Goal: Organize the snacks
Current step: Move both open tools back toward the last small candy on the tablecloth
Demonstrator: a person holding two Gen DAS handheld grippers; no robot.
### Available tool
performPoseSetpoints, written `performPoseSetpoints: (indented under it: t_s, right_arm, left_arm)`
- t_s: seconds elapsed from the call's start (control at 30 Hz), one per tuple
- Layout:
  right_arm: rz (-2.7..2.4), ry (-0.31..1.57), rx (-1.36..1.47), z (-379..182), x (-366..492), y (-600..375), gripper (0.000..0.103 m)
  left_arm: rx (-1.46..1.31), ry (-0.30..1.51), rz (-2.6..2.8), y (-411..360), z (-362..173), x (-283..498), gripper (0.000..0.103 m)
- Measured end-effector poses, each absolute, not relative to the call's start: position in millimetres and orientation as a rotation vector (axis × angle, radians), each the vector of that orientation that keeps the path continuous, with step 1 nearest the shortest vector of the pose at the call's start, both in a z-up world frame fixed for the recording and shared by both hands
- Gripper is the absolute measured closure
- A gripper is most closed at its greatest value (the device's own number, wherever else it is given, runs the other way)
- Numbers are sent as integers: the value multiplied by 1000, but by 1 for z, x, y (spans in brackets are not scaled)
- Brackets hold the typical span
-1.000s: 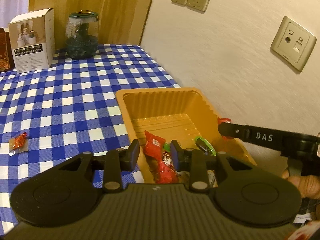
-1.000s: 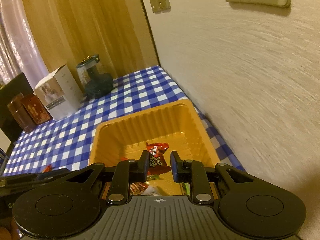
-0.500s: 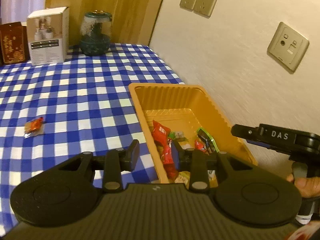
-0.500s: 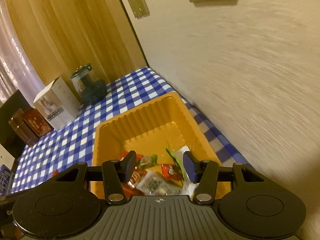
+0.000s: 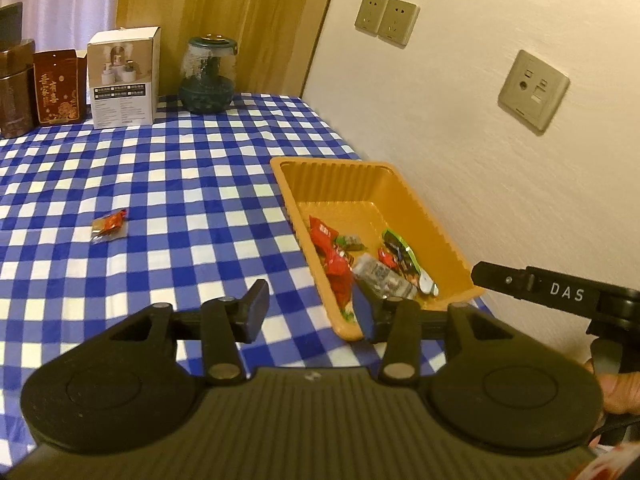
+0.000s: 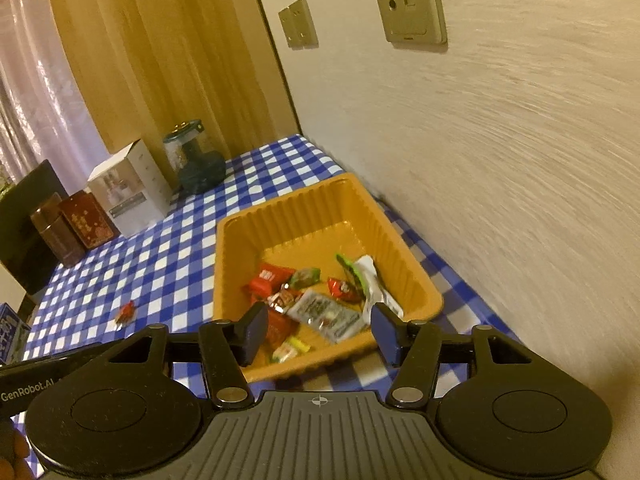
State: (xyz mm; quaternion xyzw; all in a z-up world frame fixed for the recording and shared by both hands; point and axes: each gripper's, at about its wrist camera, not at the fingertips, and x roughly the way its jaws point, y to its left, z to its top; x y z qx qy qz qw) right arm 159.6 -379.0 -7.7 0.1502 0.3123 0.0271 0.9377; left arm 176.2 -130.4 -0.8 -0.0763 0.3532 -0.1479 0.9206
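An orange plastic tray (image 5: 416, 204) (image 6: 320, 208) sits on the blue checked tablecloth by the wall, with several wrapped snacks (image 5: 340, 256) (image 6: 312, 300) inside. One loose red-wrapped snack (image 5: 109, 224) (image 6: 126, 313) lies on the cloth to the tray's left. My left gripper (image 5: 310, 312) is open and empty, above the cloth at the tray's near left corner. My right gripper (image 6: 318, 330) is open and empty, raised over the tray's near edge; it also shows in the left wrist view (image 5: 532, 286).
At the table's far end stand a white box (image 5: 122, 80), a green-lidded glass jar (image 5: 208, 76), a red box (image 5: 56, 88) and a brown tin (image 5: 14, 88). The wall (image 5: 480, 140) runs along the right, close beside the tray.
My right gripper opened and dropped its red snack into the tray, then drew back and up. My left gripper opened wider and pulled back to the left of the tray.
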Motion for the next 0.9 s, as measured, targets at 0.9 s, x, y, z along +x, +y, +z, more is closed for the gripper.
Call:
performPoseSetpoints:
  t_s: [0.9]
  right_arm:
    - [186, 688, 207, -11, 96, -283, 39]
  left_arm:
    - [-162, 705, -155, -21, 5, 101, 39]
